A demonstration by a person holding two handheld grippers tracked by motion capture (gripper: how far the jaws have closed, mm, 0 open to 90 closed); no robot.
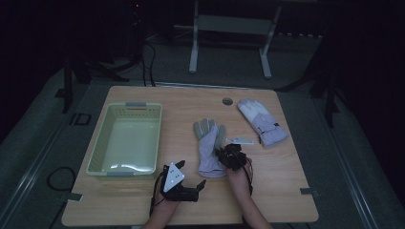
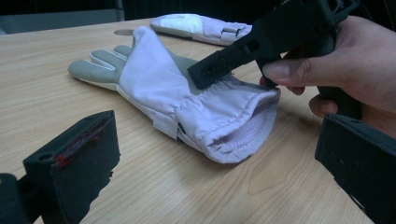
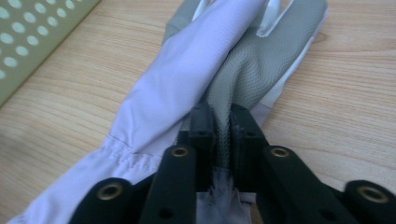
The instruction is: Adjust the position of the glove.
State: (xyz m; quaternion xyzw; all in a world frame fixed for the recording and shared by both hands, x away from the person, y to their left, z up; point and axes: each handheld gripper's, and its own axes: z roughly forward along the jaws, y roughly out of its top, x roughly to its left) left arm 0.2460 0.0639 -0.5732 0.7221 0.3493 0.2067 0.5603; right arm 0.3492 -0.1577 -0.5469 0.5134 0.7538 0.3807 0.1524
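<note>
The right hand-held gripper [image 3: 219, 126] pinches a thin fold of the glove [image 1: 210, 148] lying mid-worktop; the fabric could slip free on lifting. The left hand-held gripper [image 2: 210, 154] waits wide open.

A basket [image 1: 125, 138] is set on the left half of the counter [image 1: 277, 191]. To its right, near the middle, a glove [image 1: 208, 145] is laid flat with its fingers pointing to the far edge. A second glove [image 1: 261, 121] is placed farther right and behind it, well apart from the basket. The right claw [image 1: 228, 155] is found at the near glove's cuff, a fold of which is pinched between its jaws. The left claw [image 1: 193, 183] is held in front of the basket's near right corner, its jaws spread.
</note>
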